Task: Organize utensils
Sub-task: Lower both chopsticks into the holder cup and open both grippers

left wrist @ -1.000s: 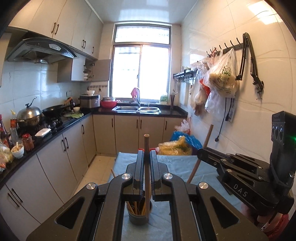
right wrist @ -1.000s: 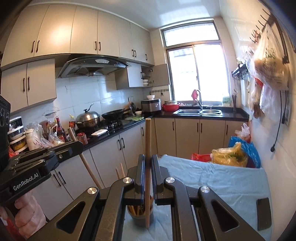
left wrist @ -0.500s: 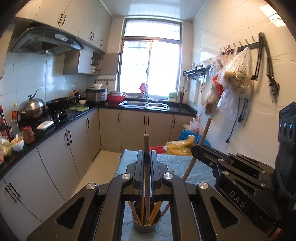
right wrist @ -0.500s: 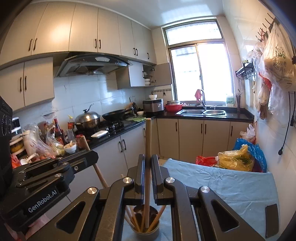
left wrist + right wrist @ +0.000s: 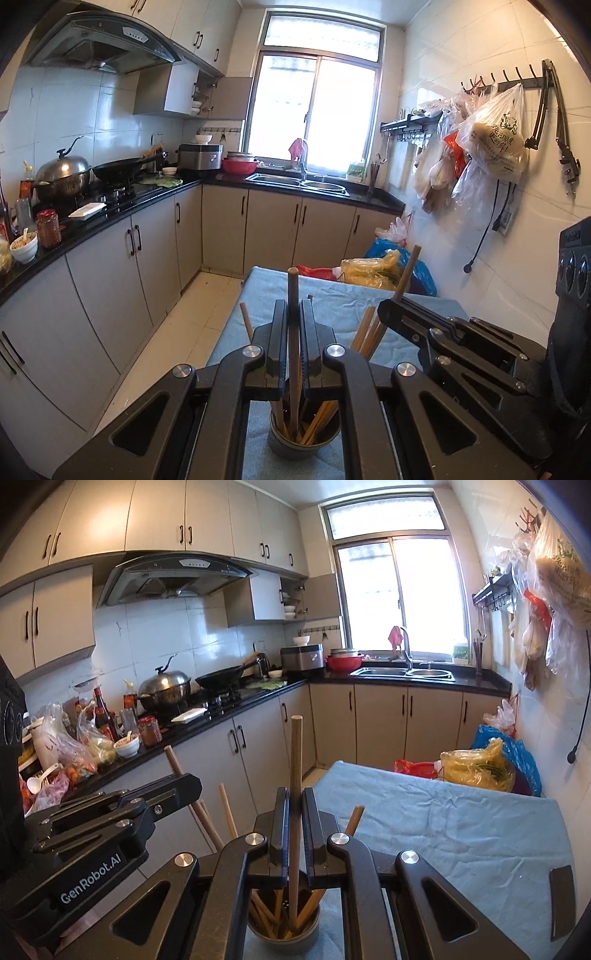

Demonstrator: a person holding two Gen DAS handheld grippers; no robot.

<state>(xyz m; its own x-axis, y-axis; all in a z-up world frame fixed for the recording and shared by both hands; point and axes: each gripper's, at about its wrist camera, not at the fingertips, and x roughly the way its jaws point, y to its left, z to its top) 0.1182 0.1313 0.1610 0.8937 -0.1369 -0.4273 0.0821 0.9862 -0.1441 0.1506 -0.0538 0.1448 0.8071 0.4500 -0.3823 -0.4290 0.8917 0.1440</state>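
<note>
A dark round utensil cup [image 5: 304, 448] [image 5: 283, 932] stands on the blue cloth of the table [image 5: 343, 306] [image 5: 443, 823], with several wooden chopsticks leaning in it. My left gripper [image 5: 294, 310] is shut on one upright wooden chopstick [image 5: 293, 295]; its lower end reaches down into the cup. My right gripper [image 5: 294, 794] is shut on another upright wooden chopstick [image 5: 296, 753], whose lower end is also inside the cup. Each gripper shows in the other's view, the right one [image 5: 384, 308] to the right and the left one [image 5: 192, 779] to the left, both close above the cup.
A black counter [image 5: 110, 218] with a wok, a pot, jars and bowls runs along the left over beige cabinets. The sink [image 5: 402, 672] sits under the window. Plastic bags [image 5: 476, 764] lie past the table's far edge. More bags hang on the right wall [image 5: 491, 144].
Both grippers have sunk toward the cup with their chopsticks. The chopsticks' lower ends, above the cup a second ago, now stand inside it. The grips have not changed.
</note>
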